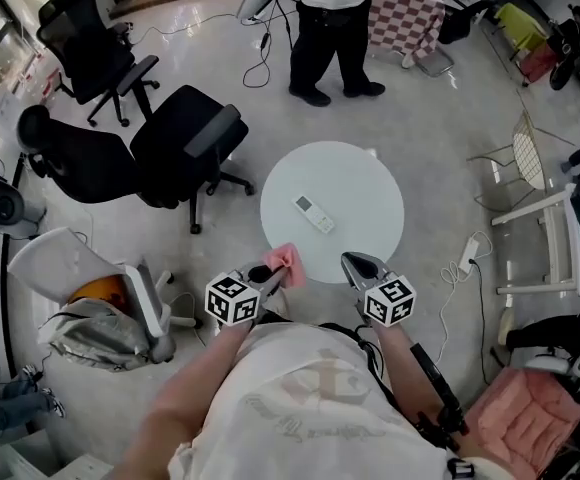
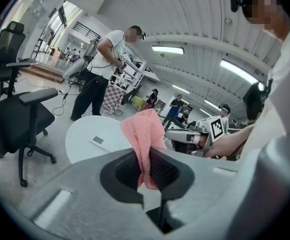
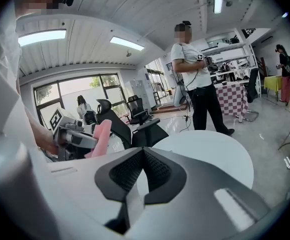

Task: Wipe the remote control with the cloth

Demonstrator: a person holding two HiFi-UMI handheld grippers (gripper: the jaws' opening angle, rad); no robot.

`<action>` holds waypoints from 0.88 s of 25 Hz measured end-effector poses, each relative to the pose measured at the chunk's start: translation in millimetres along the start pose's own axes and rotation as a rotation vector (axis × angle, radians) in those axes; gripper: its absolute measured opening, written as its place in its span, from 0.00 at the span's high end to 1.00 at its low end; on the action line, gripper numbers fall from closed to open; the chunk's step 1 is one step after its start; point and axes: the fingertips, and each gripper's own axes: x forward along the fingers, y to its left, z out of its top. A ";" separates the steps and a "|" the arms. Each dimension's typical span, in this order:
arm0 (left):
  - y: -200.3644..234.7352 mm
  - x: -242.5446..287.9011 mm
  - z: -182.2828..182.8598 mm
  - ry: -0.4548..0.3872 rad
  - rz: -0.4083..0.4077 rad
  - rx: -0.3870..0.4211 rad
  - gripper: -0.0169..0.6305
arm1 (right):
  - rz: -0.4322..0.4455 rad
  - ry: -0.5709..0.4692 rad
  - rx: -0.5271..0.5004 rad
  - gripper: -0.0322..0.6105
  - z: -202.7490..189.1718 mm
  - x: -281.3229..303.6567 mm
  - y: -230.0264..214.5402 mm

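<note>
Left gripper [image 1: 273,274] pinches the pink cloth [image 2: 144,134]; right gripper [image 1: 358,266] is closed and empty. The remote control [image 1: 314,213] lies on the round table [image 1: 365,183], beyond both fingertips, so wiping seems not yet begun.

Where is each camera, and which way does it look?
Head view: on the person's head, looking down at round table, remote; own chest, left gripper, right gripper.
Left gripper view: on the left gripper, looking along jaws shut on pink cloth; own right forearm shows.
Right gripper view: on the right gripper, shut, empty; own left hand shows.
All share the table.
</note>
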 end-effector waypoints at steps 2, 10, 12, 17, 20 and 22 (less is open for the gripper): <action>14.3 -0.4 5.9 0.005 -0.014 -0.007 0.95 | -0.026 0.010 0.009 0.94 2.7 10.2 -0.7; 40.7 16.5 24.0 0.014 -0.077 -0.046 0.95 | -0.149 0.085 -0.026 0.94 12.3 28.8 -20.1; 44.1 21.0 21.2 0.021 -0.086 -0.065 0.95 | -0.158 0.112 -0.028 0.94 8.0 33.2 -26.4; 56.5 35.0 11.8 0.052 -0.092 -0.115 0.95 | -0.167 0.185 -0.071 0.94 -9.8 46.8 -46.4; 67.4 45.3 10.6 0.091 -0.076 -0.121 0.95 | -0.175 0.235 -0.100 0.94 -26.8 56.4 -61.7; 74.9 52.4 12.9 0.121 -0.062 -0.120 0.95 | -0.169 0.270 -0.117 0.94 -38.3 63.6 -70.7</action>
